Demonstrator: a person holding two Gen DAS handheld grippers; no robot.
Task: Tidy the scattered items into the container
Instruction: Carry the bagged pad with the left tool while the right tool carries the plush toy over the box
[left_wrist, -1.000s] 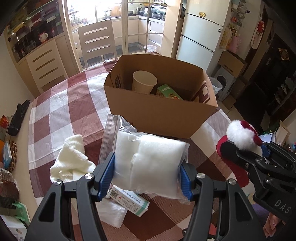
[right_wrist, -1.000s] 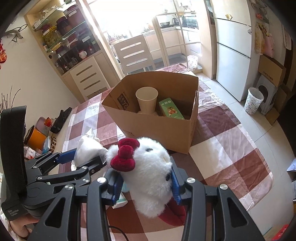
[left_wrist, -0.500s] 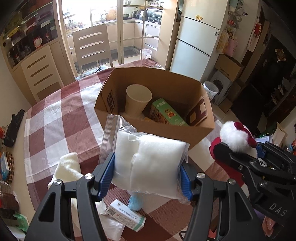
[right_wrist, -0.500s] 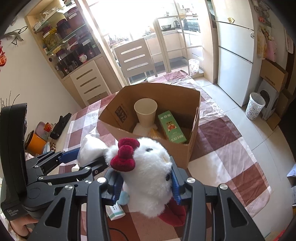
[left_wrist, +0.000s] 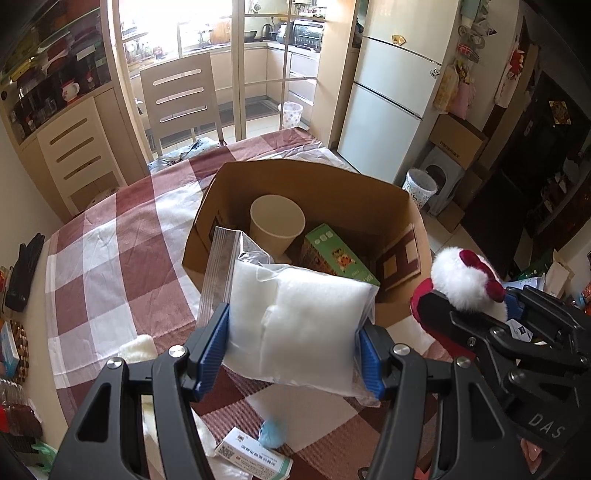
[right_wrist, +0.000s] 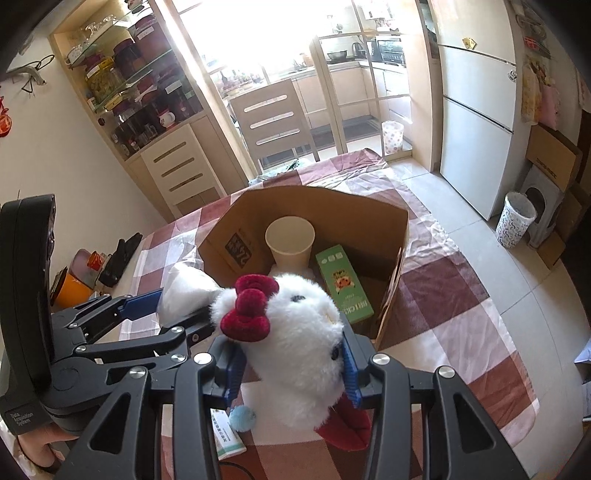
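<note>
An open cardboard box (left_wrist: 280, 184) (right_wrist: 369, 210) stands on the checked tablecloth and holds a paper cup (left_wrist: 277, 225) (right_wrist: 290, 240) and a green carton (left_wrist: 338, 260) (right_wrist: 343, 284). My left gripper (left_wrist: 295, 347) is shut on a clear zip bag of white cotton (left_wrist: 295, 321), held above the table at the box's near wall; the bag also shows in the right wrist view (right_wrist: 186, 291). My right gripper (right_wrist: 291, 365) is shut on a white plush toy with a red bow (right_wrist: 295, 332) (left_wrist: 461, 280), held beside the box's near right corner.
On the table below the grippers lie a small medicine box (left_wrist: 255, 456) (right_wrist: 227, 439), a light blue pom-pom (left_wrist: 273, 434) (right_wrist: 242, 419) and a white towel (left_wrist: 138, 349). Black gloves (left_wrist: 24, 273) lie at the table's left edge. A chair (left_wrist: 181, 99) stands behind the table.
Both grippers have risen and moved toward the box with their loads; the box's inside shows more and the towel and medicine box have dropped lower in view.
</note>
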